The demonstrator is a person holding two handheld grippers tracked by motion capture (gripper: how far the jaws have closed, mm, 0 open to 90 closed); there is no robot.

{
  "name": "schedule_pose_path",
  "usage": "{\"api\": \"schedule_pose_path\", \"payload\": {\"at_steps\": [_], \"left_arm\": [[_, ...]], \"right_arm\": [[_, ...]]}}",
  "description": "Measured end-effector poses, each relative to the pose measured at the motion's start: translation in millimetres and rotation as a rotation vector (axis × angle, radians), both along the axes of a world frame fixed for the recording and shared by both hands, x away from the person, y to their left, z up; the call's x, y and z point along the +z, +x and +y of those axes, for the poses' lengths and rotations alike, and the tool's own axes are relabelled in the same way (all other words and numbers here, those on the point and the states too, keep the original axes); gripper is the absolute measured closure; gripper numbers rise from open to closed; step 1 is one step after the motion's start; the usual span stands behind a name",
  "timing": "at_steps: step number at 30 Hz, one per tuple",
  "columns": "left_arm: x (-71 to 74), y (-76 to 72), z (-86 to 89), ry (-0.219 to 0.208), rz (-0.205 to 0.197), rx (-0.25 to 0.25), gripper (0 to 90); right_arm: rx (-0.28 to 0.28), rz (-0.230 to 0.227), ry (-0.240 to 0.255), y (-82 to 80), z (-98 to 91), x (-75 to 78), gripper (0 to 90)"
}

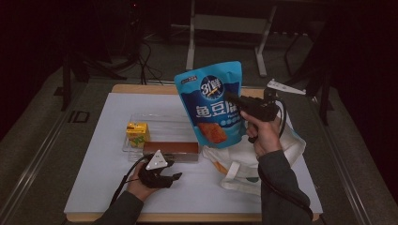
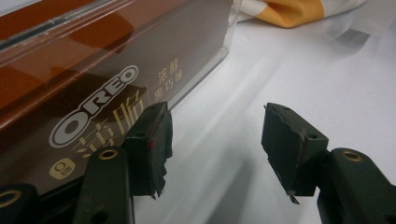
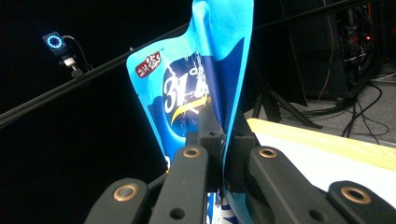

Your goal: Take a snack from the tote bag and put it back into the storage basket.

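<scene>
Right gripper (image 1: 240, 104) is clamped on the side edge of the blue snack pouch (image 1: 212, 105), holding it upright in the air above the white tote bag (image 1: 263, 157), probably so the pouch hangs clear for lowering into the bag. Left gripper (image 1: 162, 174) rests on the white table (image 1: 89, 187), jaws apart with nothing between them, just beside the Oreo box (image 1: 171, 149). The left gripper view shows the box lettering and its clear tray (image 2: 116, 28); the high view adds the yellow drink carton (image 1: 137, 133).

White-topped table (image 1: 108, 187): tray (image 1: 159, 121), tote bag (image 1: 244, 161)
</scene>
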State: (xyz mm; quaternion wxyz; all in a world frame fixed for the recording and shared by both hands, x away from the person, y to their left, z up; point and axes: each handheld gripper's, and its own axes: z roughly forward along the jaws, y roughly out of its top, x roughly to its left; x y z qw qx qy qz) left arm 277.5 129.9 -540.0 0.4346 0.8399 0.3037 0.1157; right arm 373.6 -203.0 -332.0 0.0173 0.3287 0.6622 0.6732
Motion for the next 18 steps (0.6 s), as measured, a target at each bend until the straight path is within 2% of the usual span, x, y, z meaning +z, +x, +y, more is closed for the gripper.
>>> {"api": "schedule_pose_path", "payload": {"at_steps": [11, 18], "left_arm": [[0.1, -0.2, -0.2, 0.006, -0.003, -0.005, 42.2], [0.1, -0.3, -0.2, 0.007, -0.004, -0.007, 42.3]], "right_arm": [[0.008, -0.005, 0.022, 5.5, 15.3, 3.5, 88.5], [0.020, 0.002, 0.005, 11.1, 31.7, 2.8, 88.5]]}}
